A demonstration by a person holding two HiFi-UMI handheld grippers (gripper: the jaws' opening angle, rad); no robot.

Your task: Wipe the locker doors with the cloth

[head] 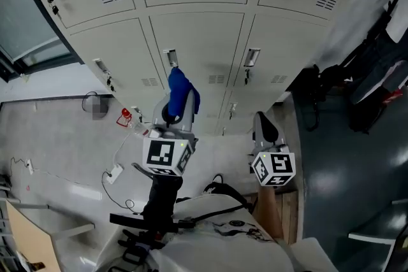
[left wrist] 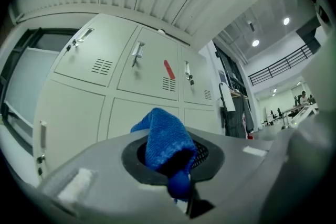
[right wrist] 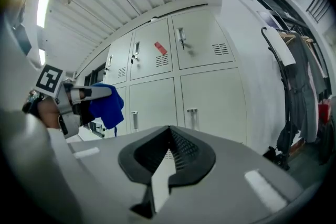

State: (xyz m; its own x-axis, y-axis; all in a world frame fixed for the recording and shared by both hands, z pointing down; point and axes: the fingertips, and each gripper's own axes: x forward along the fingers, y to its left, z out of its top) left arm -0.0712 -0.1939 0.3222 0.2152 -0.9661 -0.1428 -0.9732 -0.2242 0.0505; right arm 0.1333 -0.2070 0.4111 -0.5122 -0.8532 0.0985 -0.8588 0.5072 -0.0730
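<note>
**Cloth gripped, door not yet reached**

I am holding the blue terry cloth in my left gripper. Its jaws are clamping down on a bunched fold of it, open only as far as the fabric's thickness forces them. The rest of the cloth is rising in a soft peak above and ahead of the jaw tips.

My right gripper is carrying nothing. Its jaws are sitting together, or all but together, with only a thin pale sliver showing between the dark pads. It is hanging off to the right of the left one and a little behind it.

The pale grey metal locker doors are standing straight ahead of both pairs of jaws. From the right gripper view, the cloth is showing up off to the left of those jaws. It seems to be hovering short of the door face rather than pressing on it, though I cannot be sure of the gap.

I am judging this as the approach step: the cloth is in hand and being brought up to a door in the lower row, but wiping is not yet under way.

The next move is calling for me to push the left jaws forward until the free peak of cloth flattens against the panel. I would then sweep across it, steering round the small metal handle just above the jaw tips so the fabric is not snagging there.
</note>
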